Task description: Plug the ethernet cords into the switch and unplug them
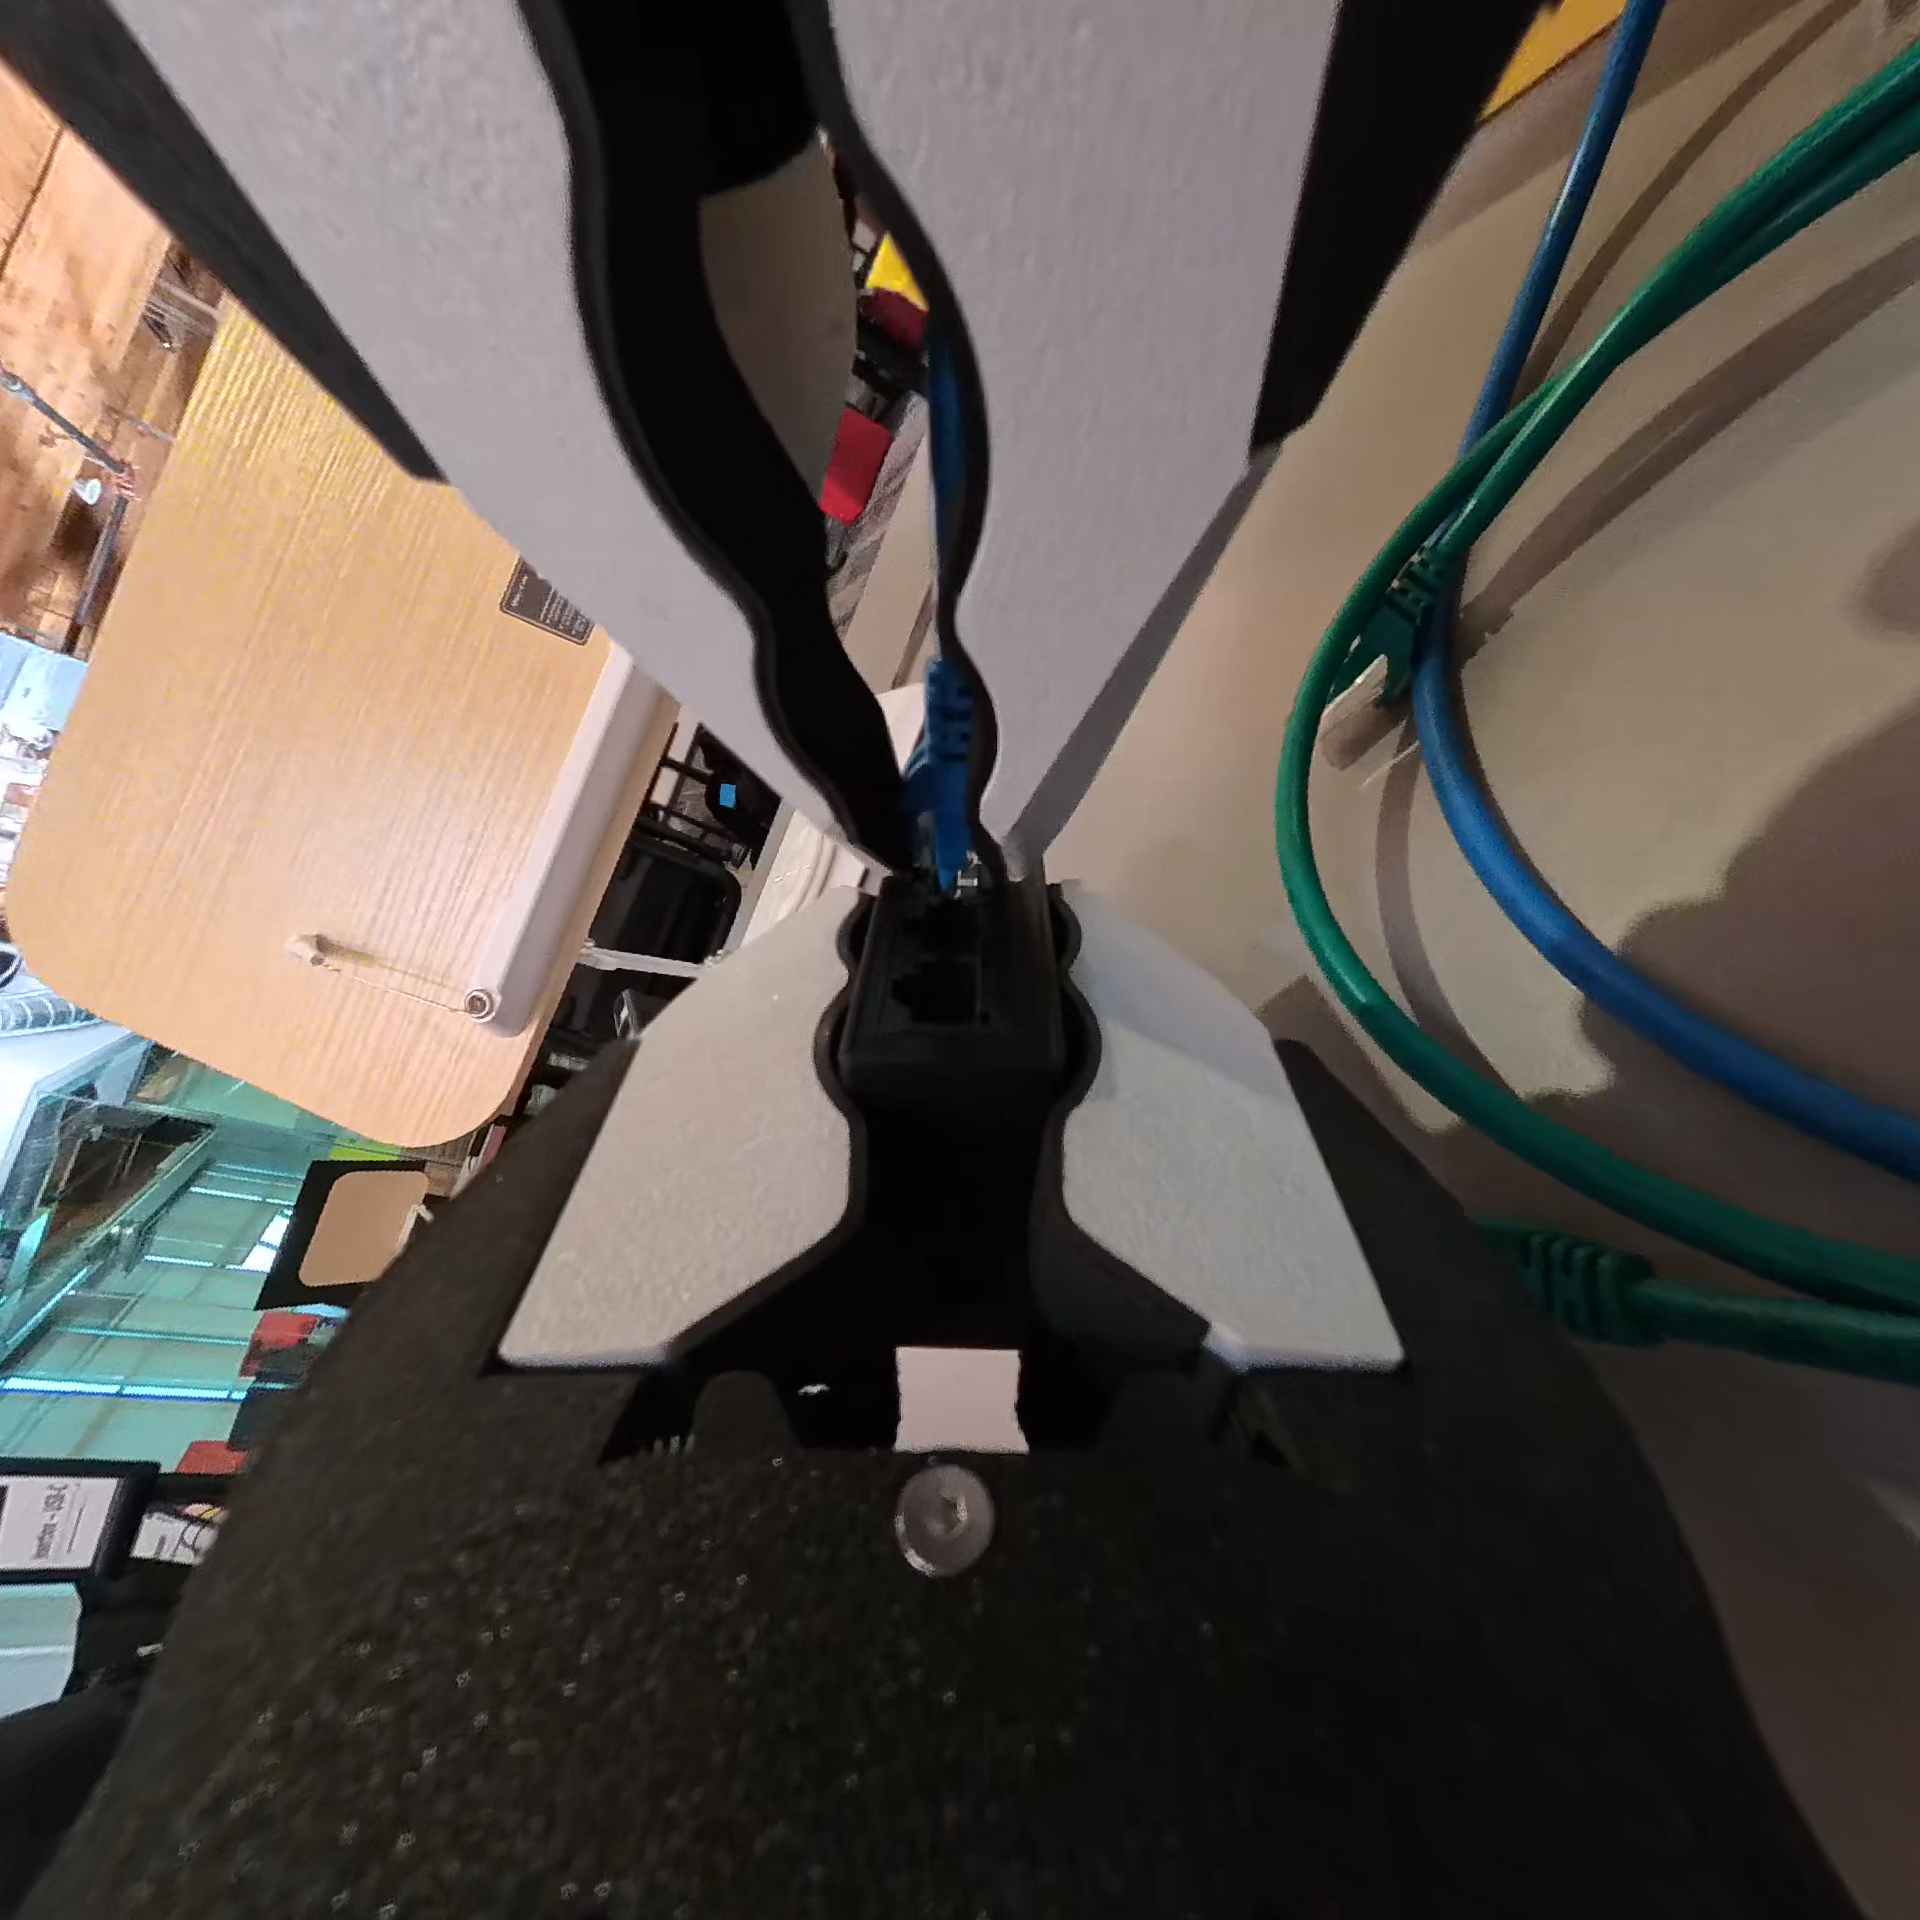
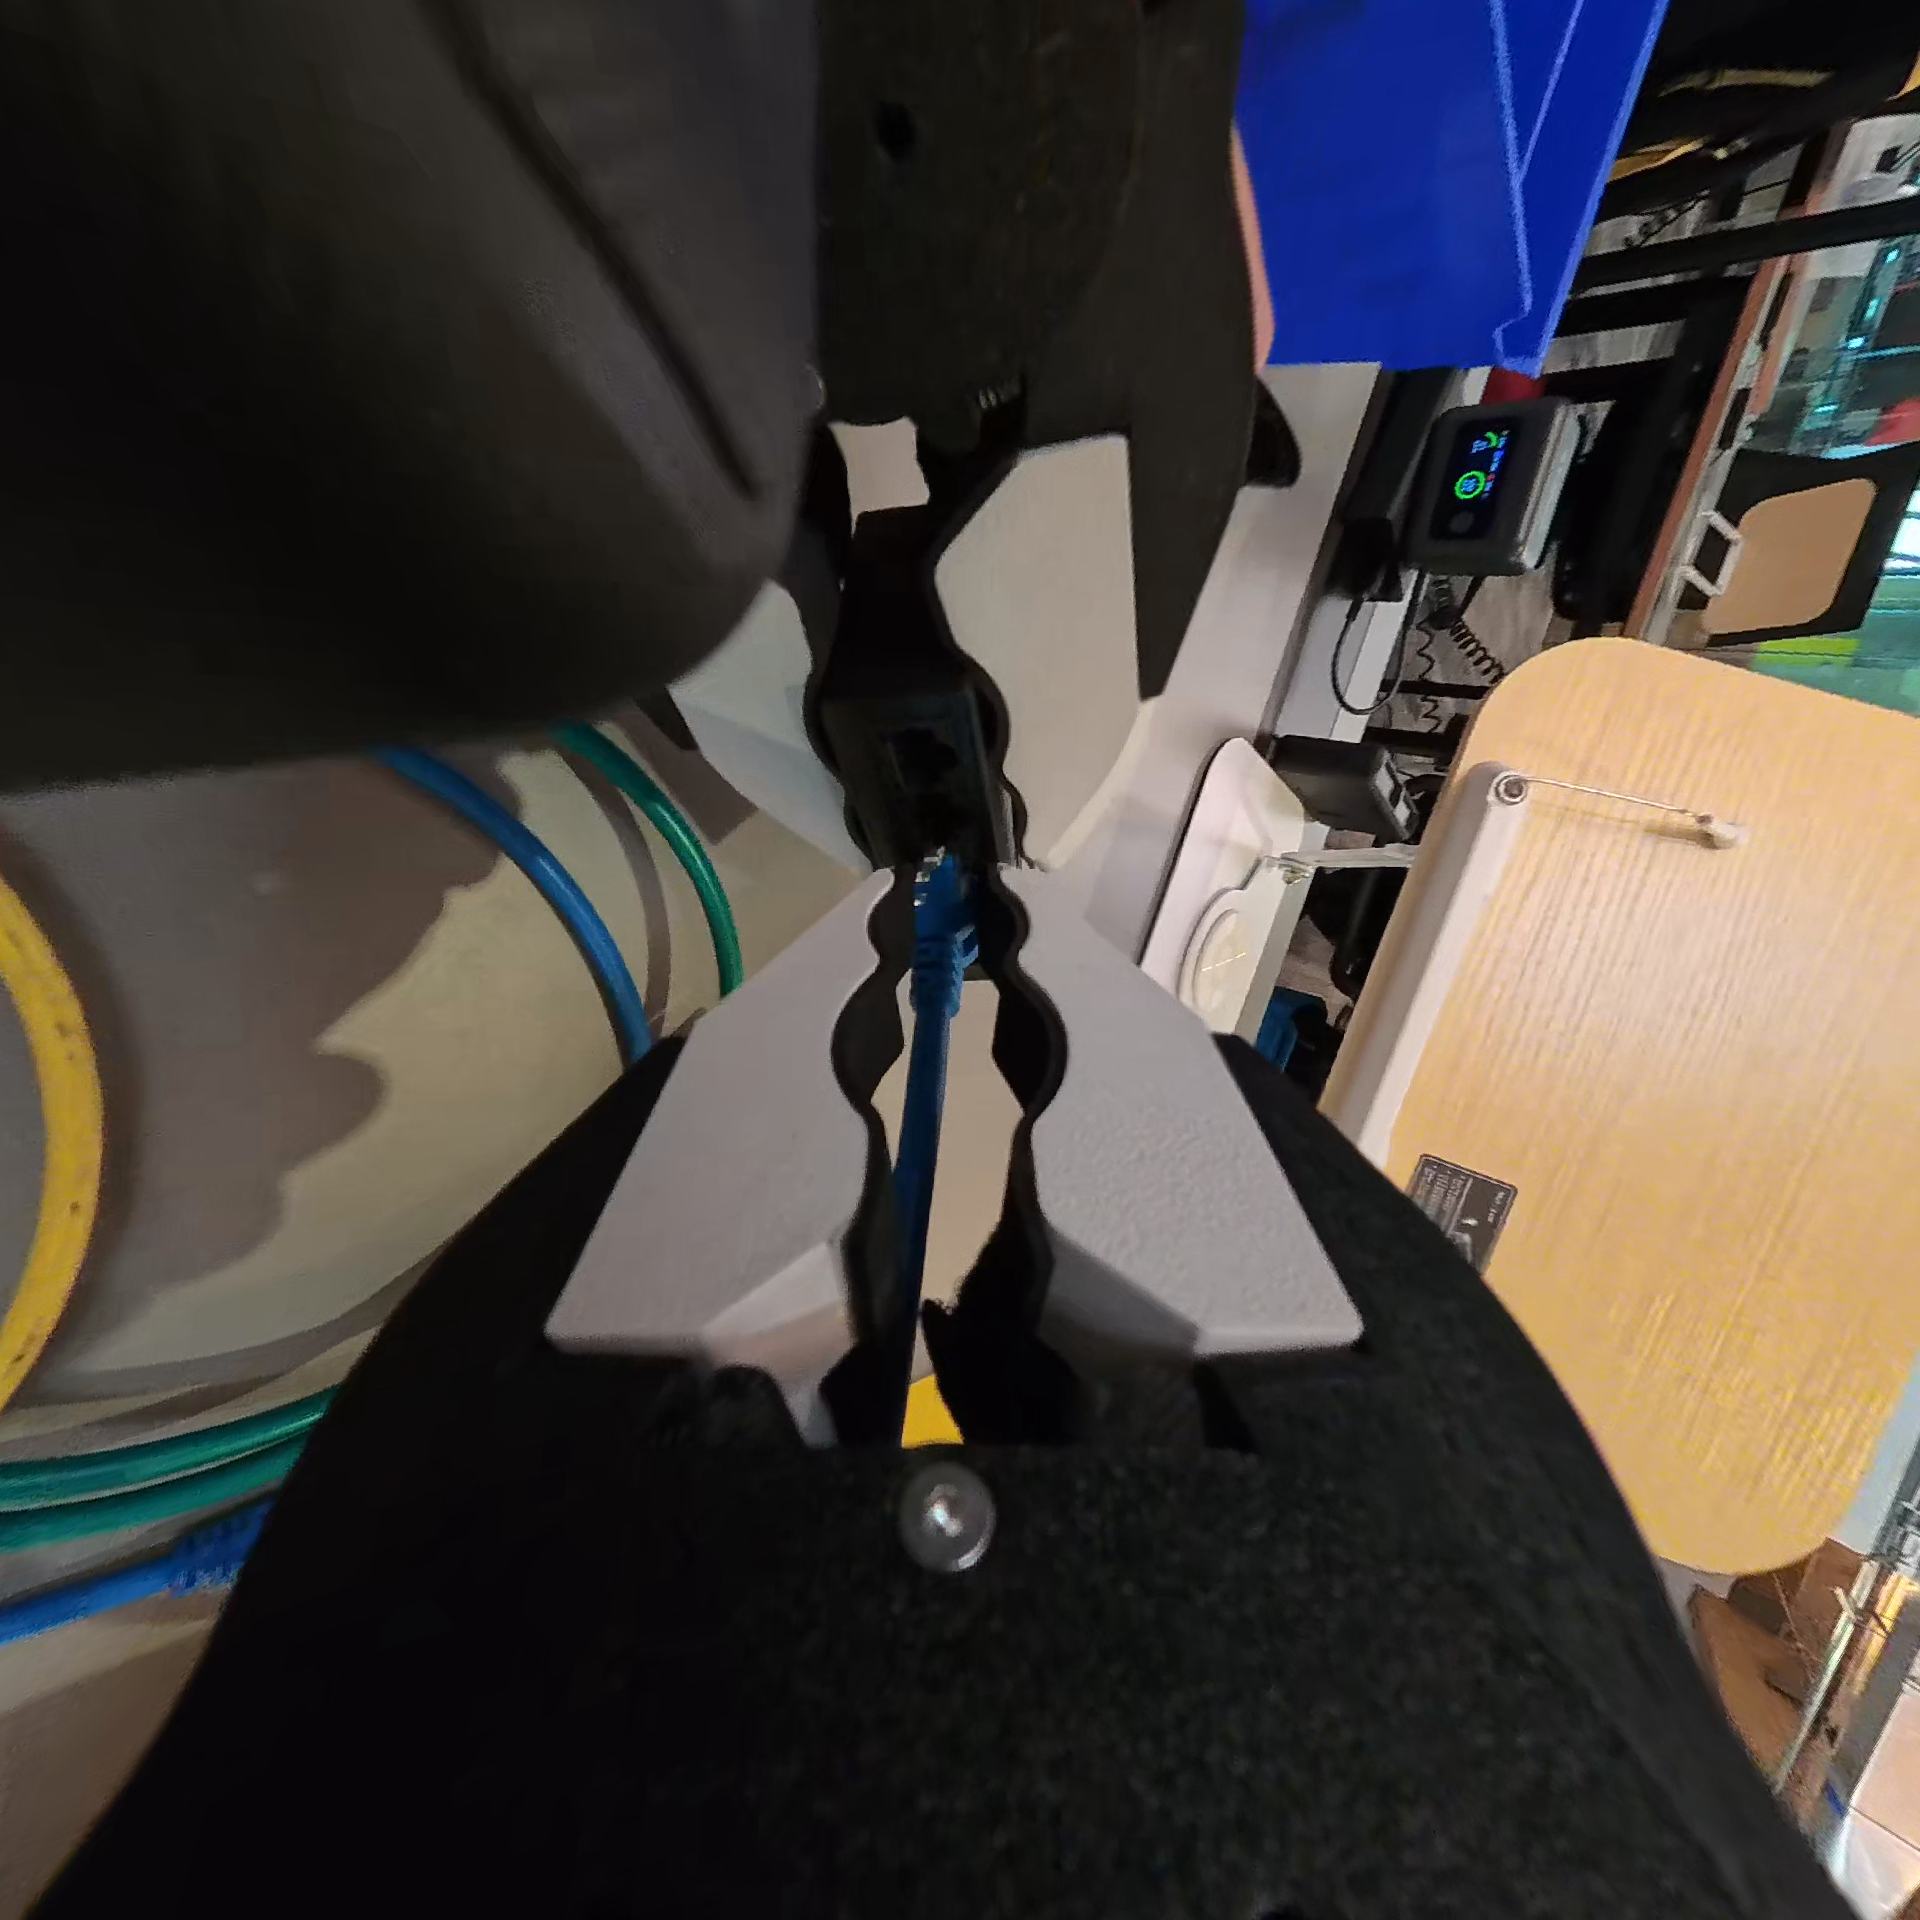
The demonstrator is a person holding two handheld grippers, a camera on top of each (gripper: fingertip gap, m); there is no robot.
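Note:
In the left wrist view my left gripper [image 1: 951,914] is shut on a small black switch [image 1: 951,1023], whose ports face away from me. My right gripper [image 1: 945,847] comes in from the top, shut on the plug of a blue ethernet cord [image 1: 948,727]. The plug's tip is at the mouth of a port; I cannot tell how deep it sits. In the right wrist view my right gripper [image 2: 943,883] grips the blue plug [image 2: 940,935], with the cord trailing back between the fingers. The switch [image 2: 904,727] is straight ahead, held by the left gripper [image 2: 925,800].
Loose green cords [image 1: 1351,935] and another blue cord [image 1: 1558,935] loop over the pale table [image 1: 1714,727], with a free green plug [image 1: 1397,623]. A yellow cable [image 2: 52,1091] lies at the left. A wooden board [image 2: 1662,1039], a blue bin [image 2: 1403,177] and a device with a screen [image 2: 1475,488] are beyond.

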